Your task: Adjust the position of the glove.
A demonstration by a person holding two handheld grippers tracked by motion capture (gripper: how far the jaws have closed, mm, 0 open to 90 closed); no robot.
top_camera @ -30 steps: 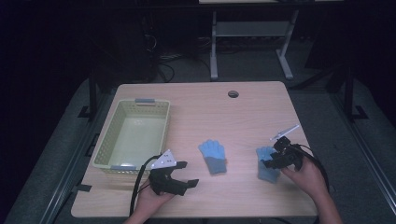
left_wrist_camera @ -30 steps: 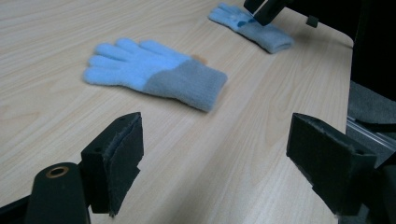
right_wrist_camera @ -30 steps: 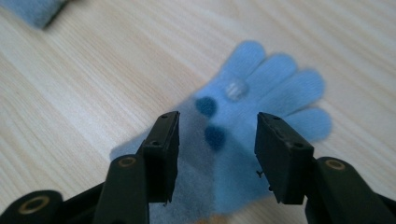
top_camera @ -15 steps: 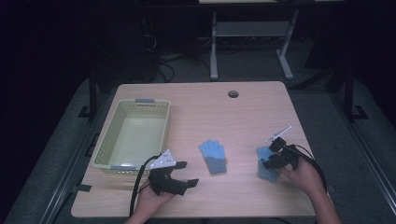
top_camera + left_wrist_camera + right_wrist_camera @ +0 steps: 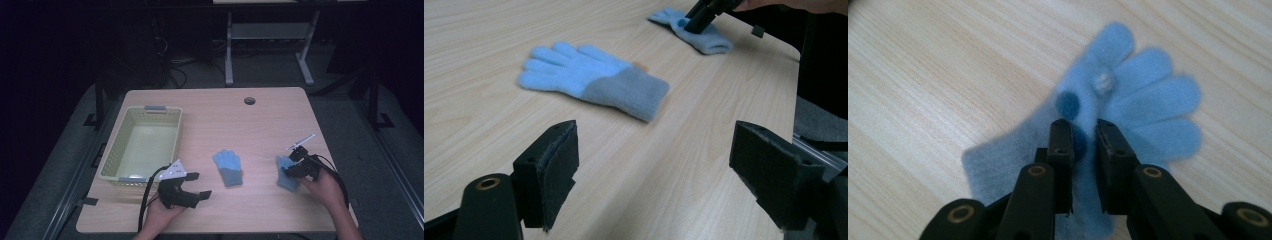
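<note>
Near the tabletop's front-left corner, left gripper (image 5: pixel 192 185) idle, jaws wide and empty; mid-front, one blue glove (image 5: pixel 228 167) lying flat; near the right edge, right gripper (image 5: pixel 1083 150) just pinched onto second glove (image 5: pixel 1128 115); next, probably lifting toward the basket (image 5: pixel 111 162).

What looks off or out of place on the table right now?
Little stands out. The right gripper has just closed, pinching a fold of the right-hand glove, which is bunched. The other glove lies flat mid-table. A thin white stick-like item lies loose beyond the gripped glove. The basket sits upright, empty.
</note>
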